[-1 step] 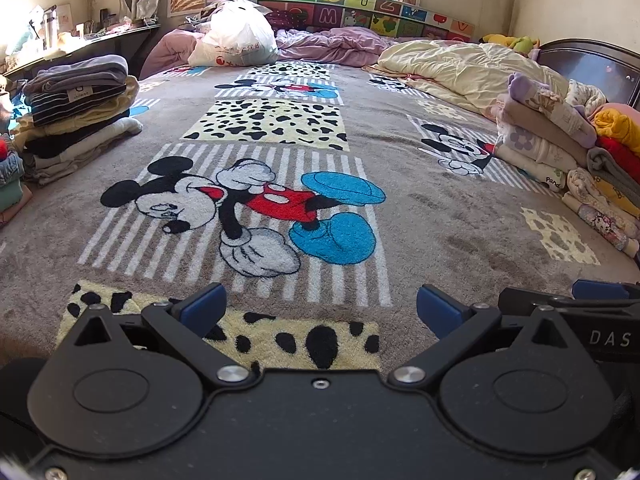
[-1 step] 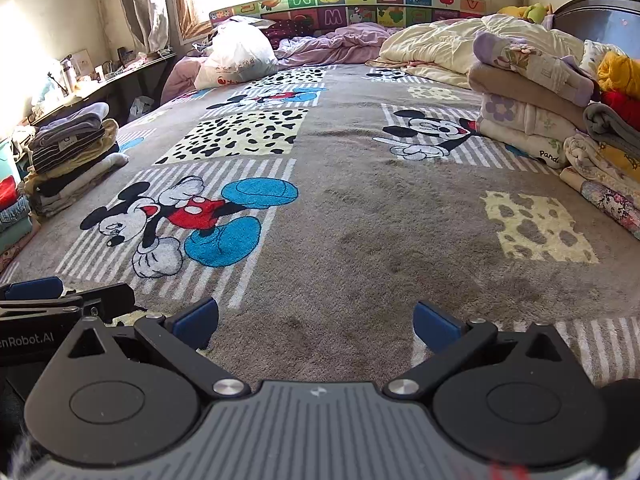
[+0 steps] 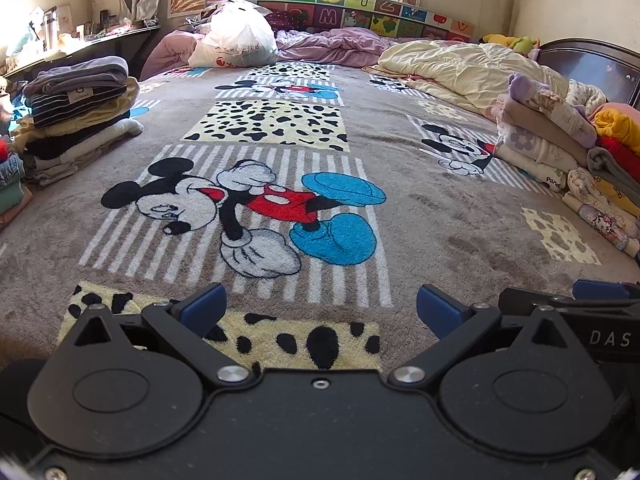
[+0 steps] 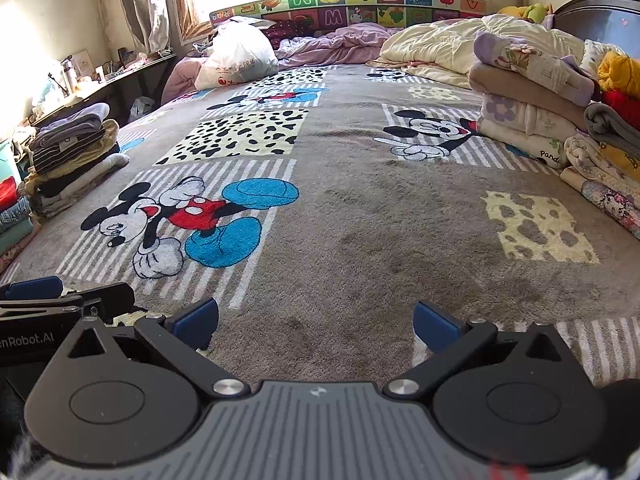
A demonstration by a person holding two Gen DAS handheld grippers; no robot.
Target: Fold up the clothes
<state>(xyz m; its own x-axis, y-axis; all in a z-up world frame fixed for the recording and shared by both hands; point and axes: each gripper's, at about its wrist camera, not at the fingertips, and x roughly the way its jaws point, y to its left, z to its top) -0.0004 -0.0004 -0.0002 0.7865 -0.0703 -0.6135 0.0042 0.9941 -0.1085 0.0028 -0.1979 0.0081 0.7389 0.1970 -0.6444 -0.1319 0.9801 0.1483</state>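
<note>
Left wrist view: the left gripper (image 3: 318, 312) is held released just above the near edge of the bed, its blue pads wide apart and nothing between them. The right gripper (image 4: 316, 322) is likewise spread and grasps nothing; both are held side by side, each seen at the edge of the other's view. A blanket (image 3: 420, 216) with cartoon mice is spread over the bed. Folded clothes (image 3: 76, 116) are stacked at the left edge, and a second pile (image 4: 552, 92) is heaped along the right edge. A white bag (image 3: 240, 38) and quilts (image 3: 460, 64) are seen at the far edge.
</note>
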